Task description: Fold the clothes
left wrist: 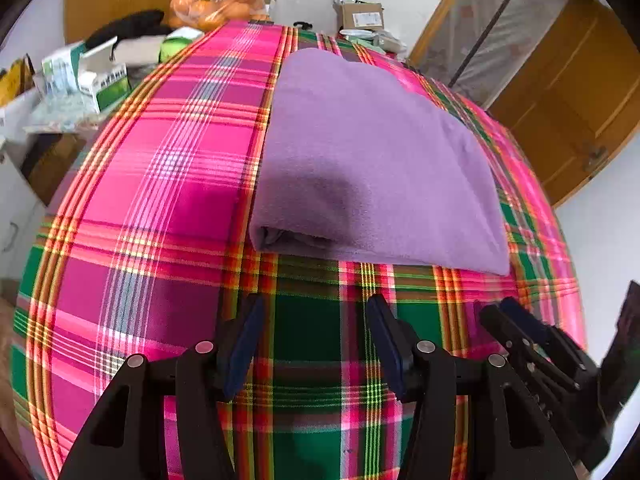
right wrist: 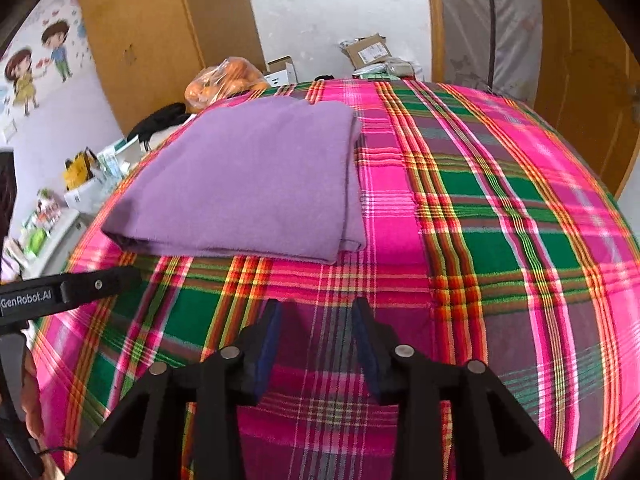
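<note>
One purple fleece garment, folded into a flat rectangle, is laid mid-surface on the pink-and-green plaid cloth, apparently finished. Left gripper and right gripper are held apart and empty short of its near edge.

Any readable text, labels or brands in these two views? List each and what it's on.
"GenRobot.AI": white lettering on the black left hand-held gripper, seen in the right wrist view.
Shipping label on the brown cardboard box: too blurred to read.
Print on the green-and-white cartons: too small to read.
Nothing else legible.
</note>
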